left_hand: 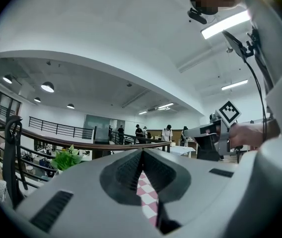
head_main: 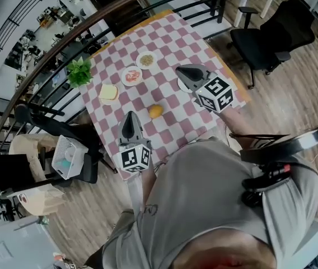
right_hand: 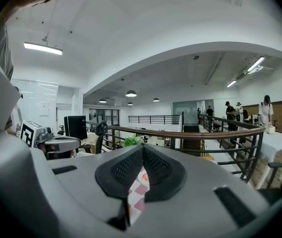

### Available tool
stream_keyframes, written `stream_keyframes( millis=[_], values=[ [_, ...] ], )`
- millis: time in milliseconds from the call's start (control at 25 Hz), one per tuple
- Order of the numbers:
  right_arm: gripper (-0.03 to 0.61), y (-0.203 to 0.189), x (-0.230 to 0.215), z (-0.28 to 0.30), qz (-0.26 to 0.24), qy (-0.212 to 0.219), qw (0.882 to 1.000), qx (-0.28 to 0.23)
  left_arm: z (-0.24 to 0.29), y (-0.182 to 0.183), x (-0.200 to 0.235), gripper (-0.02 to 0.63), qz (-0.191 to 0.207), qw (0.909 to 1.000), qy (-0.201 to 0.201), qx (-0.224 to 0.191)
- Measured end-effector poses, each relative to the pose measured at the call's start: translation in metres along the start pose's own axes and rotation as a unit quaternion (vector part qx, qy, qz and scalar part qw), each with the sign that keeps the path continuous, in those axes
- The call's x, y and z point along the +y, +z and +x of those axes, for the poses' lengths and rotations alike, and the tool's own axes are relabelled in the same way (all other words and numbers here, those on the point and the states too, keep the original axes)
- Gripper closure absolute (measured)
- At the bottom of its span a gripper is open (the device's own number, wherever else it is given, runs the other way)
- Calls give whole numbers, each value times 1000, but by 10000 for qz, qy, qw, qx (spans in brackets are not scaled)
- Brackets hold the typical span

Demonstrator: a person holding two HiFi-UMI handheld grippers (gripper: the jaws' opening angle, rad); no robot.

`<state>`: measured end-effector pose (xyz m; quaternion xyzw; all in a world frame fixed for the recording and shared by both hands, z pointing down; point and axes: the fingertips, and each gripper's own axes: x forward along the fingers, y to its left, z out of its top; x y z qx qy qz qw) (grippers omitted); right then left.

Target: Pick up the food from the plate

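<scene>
Head view:
- Checkered counter (head_main: pixel 170 43).
- Left claw (head_main: pixel 130 119), at the near edge.
- Orange (head_main: pixel 155 111), at the left claw's 2 o'clock, lying on the cloth.
- Right claw (head_main: pixel 188 73), above a part-hidden white plate (head_main: pixel 181 85).
- From the orange's 10 to 12 o'clock: bread slice (head_main: pixel 108 92), red food plate (head_main: pixel 131 75), grain plate (head_main: pixel 146 60).
- Potted plant (head_main: pixel 79 72), at the far left corner.

Left gripper view: claw tips meet and grip nothing; cloth shows below.

Right gripper view: claw closed and empty.

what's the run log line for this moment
phase: pre-pick | left gripper: shut, empty | right gripper: shut, empty | bread: untouched | orange: on table, untouched
</scene>
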<state>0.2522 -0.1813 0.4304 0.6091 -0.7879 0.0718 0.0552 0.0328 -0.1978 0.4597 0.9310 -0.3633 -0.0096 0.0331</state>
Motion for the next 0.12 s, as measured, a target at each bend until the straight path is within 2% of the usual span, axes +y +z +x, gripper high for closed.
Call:
stream_keyframes(
  millis=[120],
  values=[
    [563, -2, 6, 2, -55, 54, 10000, 47, -4, 4, -5, 606, -145, 9998, -124, -102]
  ],
)
